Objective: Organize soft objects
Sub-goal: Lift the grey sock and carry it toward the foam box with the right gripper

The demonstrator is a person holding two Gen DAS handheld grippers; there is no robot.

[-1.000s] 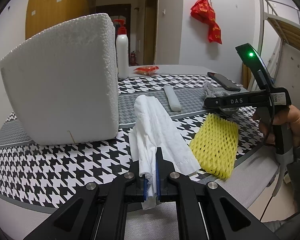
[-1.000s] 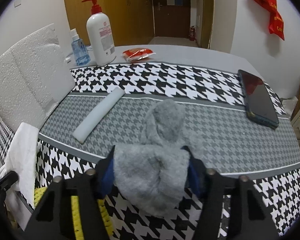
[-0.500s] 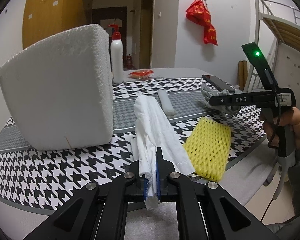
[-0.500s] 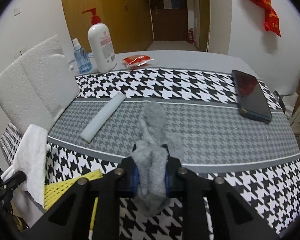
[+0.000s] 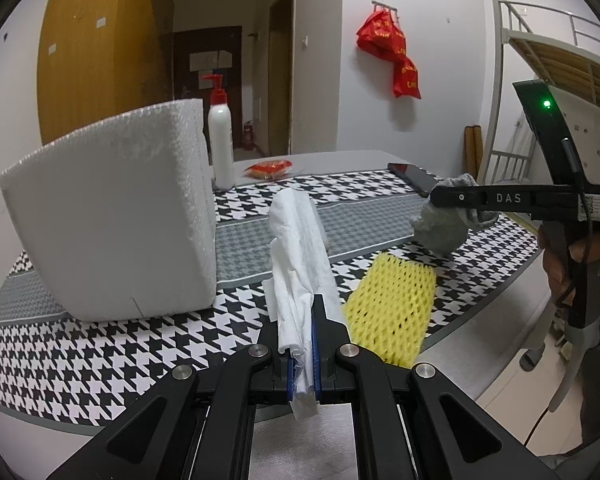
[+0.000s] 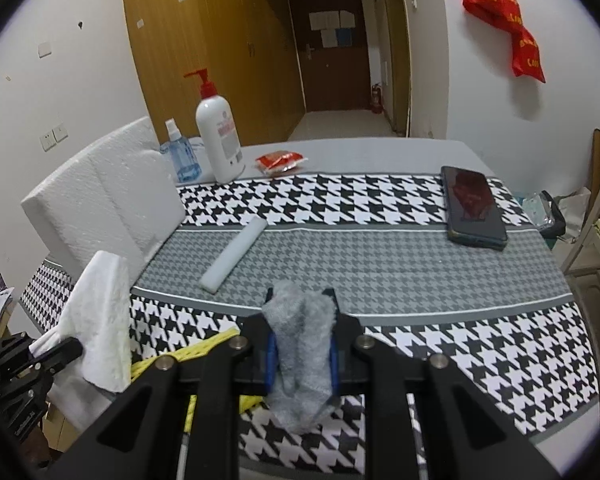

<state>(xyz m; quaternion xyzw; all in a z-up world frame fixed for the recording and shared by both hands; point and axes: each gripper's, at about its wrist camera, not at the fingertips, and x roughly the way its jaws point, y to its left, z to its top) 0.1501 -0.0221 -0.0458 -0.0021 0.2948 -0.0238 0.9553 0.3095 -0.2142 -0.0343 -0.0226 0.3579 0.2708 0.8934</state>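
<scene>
My left gripper is shut on a white cloth and holds it up off the table near the front edge; the cloth also shows in the right wrist view. My right gripper is shut on a grey fuzzy sock, lifted above the table; the sock shows in the left wrist view hanging from the gripper. A yellow foam net lies flat on the tablecloth between the grippers. A white foam stick lies on the grey band.
A large white foam box stands at the left. A pump bottle, a blue spray bottle and a red packet stand at the back. A black phone lies at the right. The houndstooth tablecloth covers the table.
Both grippers have risen. The white cloth has lifted off the table. The right gripper closed on the grey sock and raised it clear of the tablecloth.
</scene>
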